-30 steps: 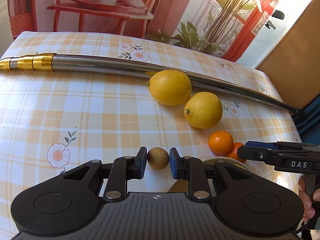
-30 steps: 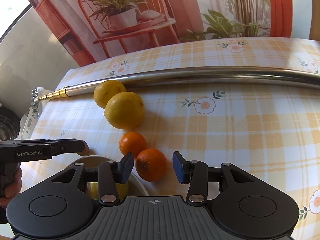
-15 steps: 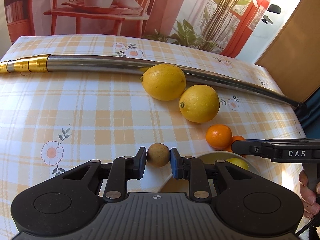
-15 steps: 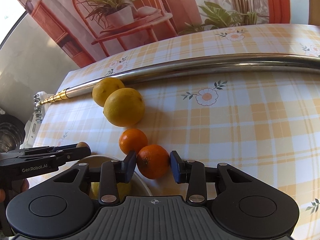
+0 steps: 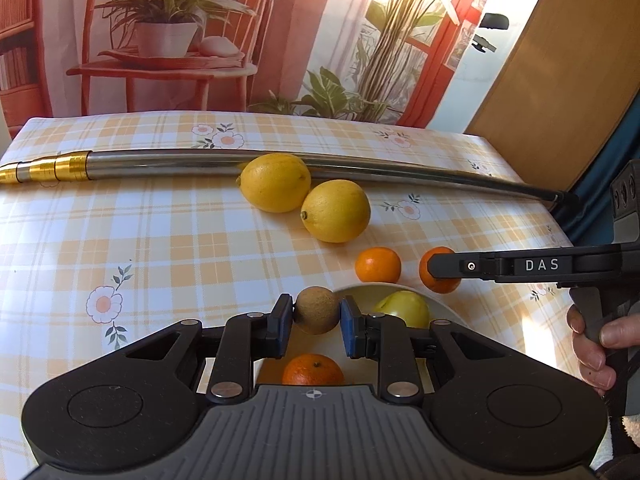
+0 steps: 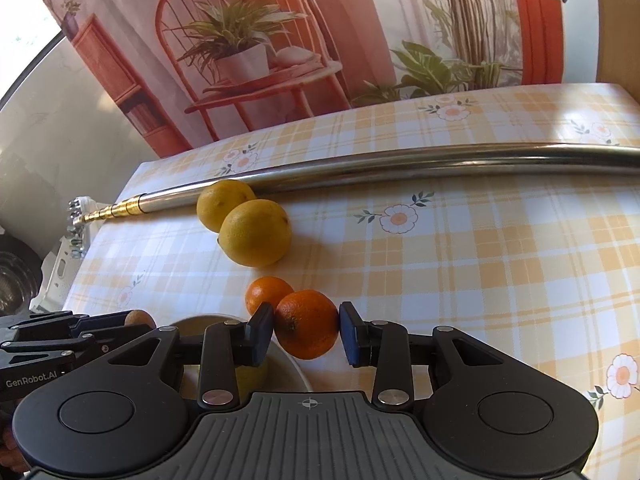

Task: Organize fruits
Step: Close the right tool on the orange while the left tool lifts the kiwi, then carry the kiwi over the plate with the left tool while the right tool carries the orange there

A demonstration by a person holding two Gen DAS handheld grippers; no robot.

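Observation:
A small brown round fruit (image 5: 316, 309) sits between the blue pads of my left gripper (image 5: 316, 320), which is shut on it just above the near rim of a white bowl (image 5: 454, 314). Inside the bowl lie a yellow-green fruit (image 5: 404, 306) and an orange (image 5: 314, 368). My right gripper (image 6: 307, 328) is shut on another orange (image 6: 306, 324) beside the bowl's rim (image 6: 298, 364). One mandarin (image 6: 266, 292) and two lemons (image 6: 256, 232) (image 6: 222, 202) rest on the checked tablecloth. In the left wrist view the right gripper (image 5: 440, 266) holds its orange (image 5: 442, 285) right of the mandarin (image 5: 378, 265).
A long steel pole (image 5: 200, 164) with a gold telescopic end lies across the table behind the lemons (image 5: 276, 182) (image 5: 336, 210). A hand (image 5: 592, 352) grips the right tool's handle. A printed backdrop stands past the far edge. The left gripper (image 6: 120, 322) comes in low at left.
Both grippers have shut on their fruits. The left one has carried the brown fruit toward the bowl. The right one has drawn its orange away from the mandarin.

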